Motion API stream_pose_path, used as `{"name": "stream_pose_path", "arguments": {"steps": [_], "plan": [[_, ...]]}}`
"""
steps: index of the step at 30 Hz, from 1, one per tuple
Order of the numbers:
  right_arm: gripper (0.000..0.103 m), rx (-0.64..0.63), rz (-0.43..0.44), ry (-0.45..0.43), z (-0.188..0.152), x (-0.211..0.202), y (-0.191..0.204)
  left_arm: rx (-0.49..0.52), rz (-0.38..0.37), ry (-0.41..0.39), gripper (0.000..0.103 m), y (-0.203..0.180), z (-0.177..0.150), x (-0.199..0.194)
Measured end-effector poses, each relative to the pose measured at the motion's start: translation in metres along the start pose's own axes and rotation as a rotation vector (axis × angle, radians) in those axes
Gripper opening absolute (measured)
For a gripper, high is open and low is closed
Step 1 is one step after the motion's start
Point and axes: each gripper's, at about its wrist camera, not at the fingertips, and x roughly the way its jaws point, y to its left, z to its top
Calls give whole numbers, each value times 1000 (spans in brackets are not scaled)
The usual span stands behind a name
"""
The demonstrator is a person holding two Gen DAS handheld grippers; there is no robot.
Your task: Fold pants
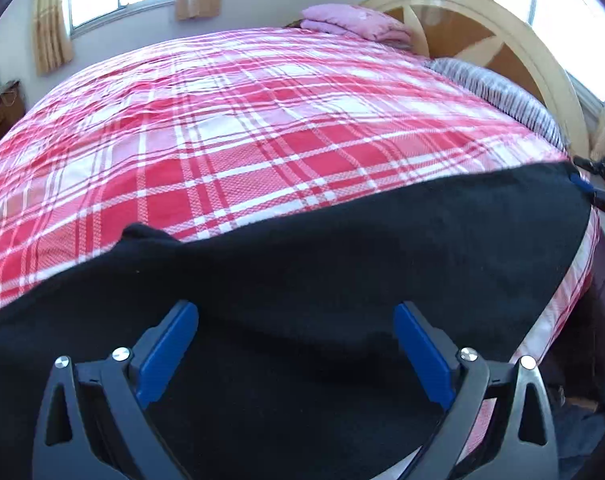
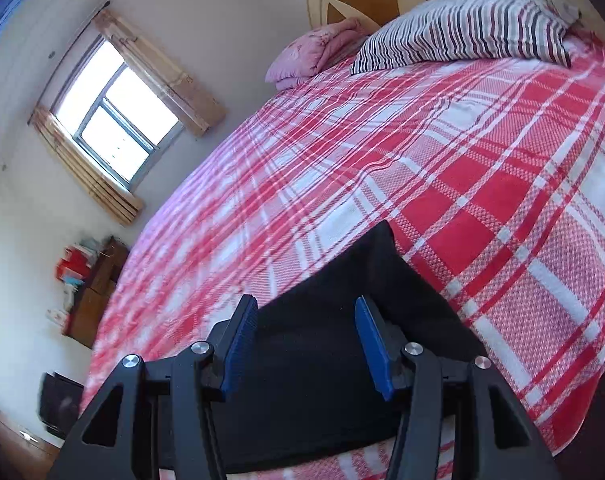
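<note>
Left wrist shows soft, limp pants (image 1: 342,248) along the bed's (image 1: 262,120) near edge, best pinched at corners; both grippers (image 1: 296,344) (image 2: 306,340) spread.

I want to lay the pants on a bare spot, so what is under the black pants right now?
The black pants lie on the red plaid bedspread, which shows all around them. Anything directly beneath the cloth is covered and cannot be seen.
</note>
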Motion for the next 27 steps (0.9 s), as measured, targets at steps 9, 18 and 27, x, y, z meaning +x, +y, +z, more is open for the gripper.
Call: {"name": "stream_pose_path", "arguments": {"steps": [9,18,27], "plan": [[53,93,-64,-120,6,-53,-34,-25,18,-50,100,7,0,-12],[53,159,-105,-42,-8,-61,-59,-89,103,-58,100,34,-9,-8],[53,112,-71,-2,-17,-43,-53,-64,120,-61,101,31,-11,-7]]}}
